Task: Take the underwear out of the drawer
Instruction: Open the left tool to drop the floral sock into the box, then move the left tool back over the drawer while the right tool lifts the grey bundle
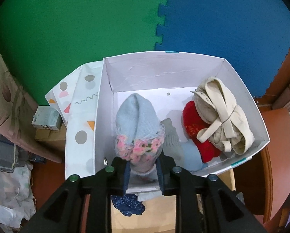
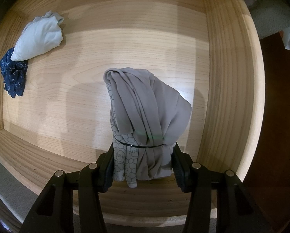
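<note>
Inside the wooden drawer (image 2: 125,44), the right gripper (image 2: 143,167) has its two fingers clamped on a grey rolled bundle (image 2: 146,116) of underwear, one pad pressing each side of the lower end. The roll has a thin black band around it just above the fingertips and sticks out forward past them, so most of it shows beyond the jaws. A hexagon-print strip hangs down on its left side. Further back on the left of the drawer floor sit two more pieces: a pale mint bundle (image 2: 40,36) and a navy speckled one (image 2: 13,73), touching each other and well apart from the gripper.

Over on the other side, the left gripper (image 1: 143,174) is closed on a light blue knit bundle (image 1: 137,116) with a pink flowery band, again held between the two fingers near its lower end, the rest poking forward over a white cardboard box (image 1: 160,66). In that box there's a cream strappy bundle (image 1: 222,116) against the right wall, a red piece (image 1: 197,128) tucked just beside it, a grey sock-like piece (image 1: 171,137) and a light blue piece (image 1: 191,155) next to that. The box has a patterned lid or flap (image 1: 80,120) leaning on its left. Green and blue foam mats (image 1: 222,19) cover the floor behind.
</note>
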Action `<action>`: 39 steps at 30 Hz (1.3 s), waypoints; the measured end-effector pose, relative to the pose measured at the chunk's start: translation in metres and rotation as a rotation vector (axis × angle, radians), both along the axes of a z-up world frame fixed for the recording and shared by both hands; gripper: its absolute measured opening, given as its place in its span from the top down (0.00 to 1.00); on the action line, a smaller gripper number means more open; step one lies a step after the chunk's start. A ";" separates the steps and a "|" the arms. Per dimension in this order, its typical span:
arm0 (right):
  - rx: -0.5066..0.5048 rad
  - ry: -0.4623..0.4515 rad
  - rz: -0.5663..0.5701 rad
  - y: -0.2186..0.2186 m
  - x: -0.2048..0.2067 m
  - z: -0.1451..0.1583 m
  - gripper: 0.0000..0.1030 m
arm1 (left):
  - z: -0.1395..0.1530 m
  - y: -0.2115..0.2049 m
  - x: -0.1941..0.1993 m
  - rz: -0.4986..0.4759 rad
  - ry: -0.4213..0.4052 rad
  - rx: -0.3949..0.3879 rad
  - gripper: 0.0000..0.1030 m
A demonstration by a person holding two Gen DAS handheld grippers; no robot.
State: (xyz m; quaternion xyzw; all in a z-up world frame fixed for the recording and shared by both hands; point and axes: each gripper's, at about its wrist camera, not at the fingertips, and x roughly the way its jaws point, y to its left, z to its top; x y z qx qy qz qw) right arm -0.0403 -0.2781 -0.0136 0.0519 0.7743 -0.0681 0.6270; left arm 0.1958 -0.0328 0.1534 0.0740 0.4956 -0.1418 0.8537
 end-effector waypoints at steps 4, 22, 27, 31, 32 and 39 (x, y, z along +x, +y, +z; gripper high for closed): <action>-0.002 0.000 0.003 0.000 0.000 0.000 0.54 | 0.006 0.002 -0.007 -0.015 -0.008 0.008 0.72; 0.016 -0.027 -0.019 -0.006 0.003 0.002 0.55 | 0.051 0.093 -0.074 -0.007 -0.091 0.062 0.61; 0.035 -0.058 -0.036 -0.012 0.003 0.005 0.56 | 0.030 0.133 -0.087 0.087 -0.110 0.086 0.56; 0.047 -0.082 -0.036 -0.016 0.002 0.010 0.57 | -0.016 0.153 -0.095 0.154 -0.058 0.085 0.56; 0.046 -0.090 -0.034 -0.018 0.002 0.013 0.57 | -0.031 0.156 -0.098 0.170 -0.036 0.079 0.56; 0.056 -0.185 -0.029 -0.030 0.009 0.055 0.58 | -0.106 0.151 -0.117 0.209 0.017 0.095 0.56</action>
